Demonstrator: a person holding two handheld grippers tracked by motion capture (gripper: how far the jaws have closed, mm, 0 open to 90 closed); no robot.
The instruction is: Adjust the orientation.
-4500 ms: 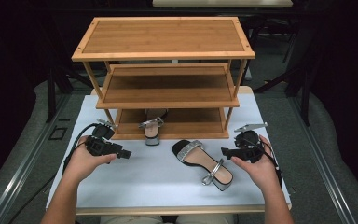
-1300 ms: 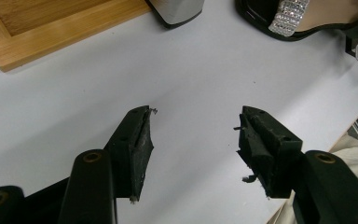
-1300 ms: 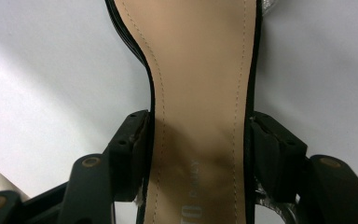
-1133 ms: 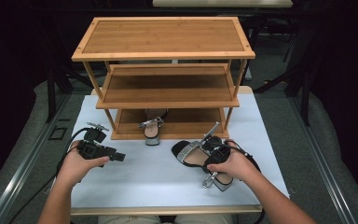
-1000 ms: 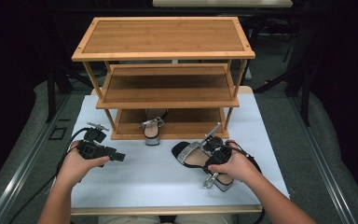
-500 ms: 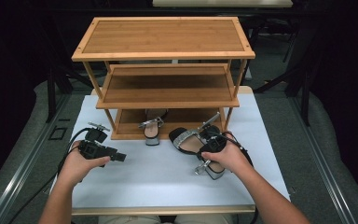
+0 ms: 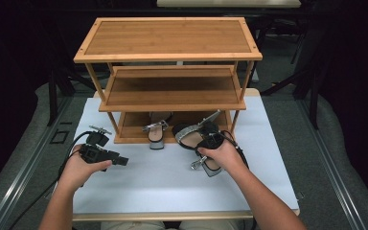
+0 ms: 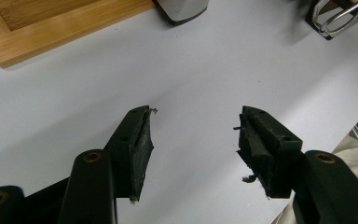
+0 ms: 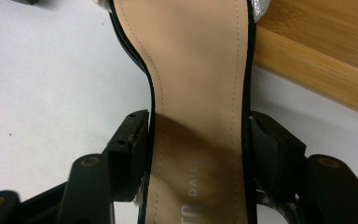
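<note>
White table (image 7: 163, 187), sandal (image 9: 200, 93) toe cut off

The right claw (image 7: 210, 143), which 4.5 seconds ago sat apart at the tabletop's 3 o'clock side, has moved in toward 9 o'clock and closed on the black sandal (image 7: 197, 139), its jaws now pressing both edges of the tan insole (image 9: 200, 107). That sandal has slid toward 12 o'clock, its silver-strapped toe (image 7: 188, 131) now at the front edge of the bamboo rack's bottom shelf (image 7: 134, 139). The left claw (image 7: 120, 161) has drifted slightly toward 6 o'clock.
</note>
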